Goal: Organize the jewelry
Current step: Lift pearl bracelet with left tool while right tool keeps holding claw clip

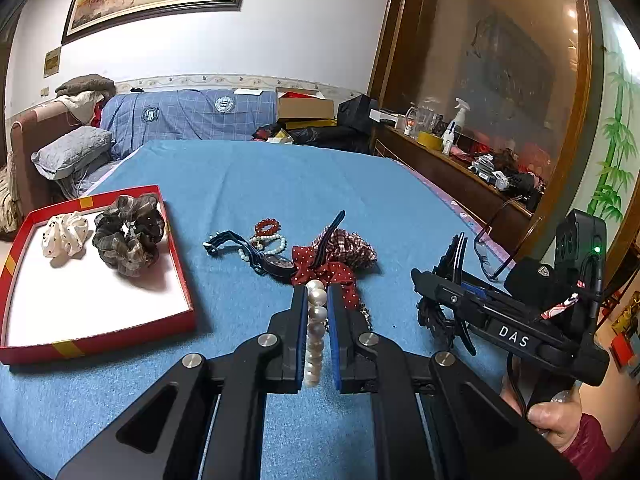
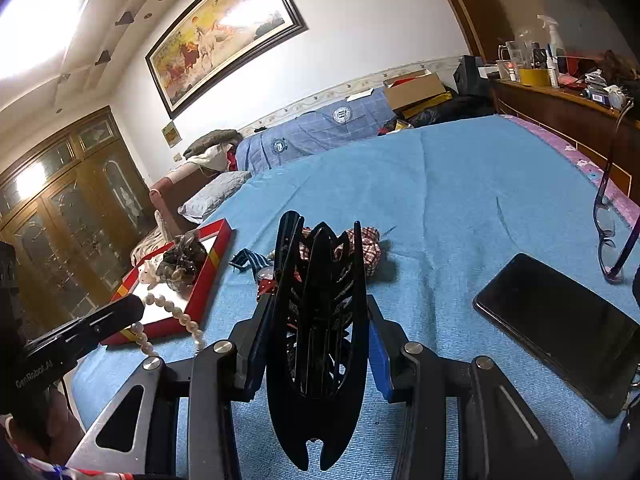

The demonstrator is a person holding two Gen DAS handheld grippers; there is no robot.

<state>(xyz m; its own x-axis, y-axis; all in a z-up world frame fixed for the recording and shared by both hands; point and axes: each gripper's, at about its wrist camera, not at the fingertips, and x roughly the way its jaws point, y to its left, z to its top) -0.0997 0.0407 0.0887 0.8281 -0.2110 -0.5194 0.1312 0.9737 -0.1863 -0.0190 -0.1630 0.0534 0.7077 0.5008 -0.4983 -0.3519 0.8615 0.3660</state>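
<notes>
My left gripper [image 1: 317, 292] is shut on a white pearl necklace [image 1: 315, 332], which hangs between its blue pads above the blue cloth; the strand also shows in the right wrist view [image 2: 176, 316]. My right gripper [image 2: 320, 304] is shut on a black claw hair clip [image 2: 318, 332], also seen in the left wrist view [image 1: 450, 280]. A red box lid [image 1: 176, 316] at the left holds a white scrunchie [image 1: 65, 235] and a brown scrunchie [image 1: 128, 236]. A pile ahead has a red bead bracelet [image 1: 267, 227], a watch [image 1: 276, 264], a red dotted bow [image 1: 324, 270] and a checked scrunchie [image 1: 352, 246].
A black phone [image 2: 560, 328] and glasses [image 2: 610, 236] lie on the blue cloth at the right. A wooden sideboard [image 1: 460, 172] with bottles runs along the right. Pillows and boxes lie at the far end of the bed.
</notes>
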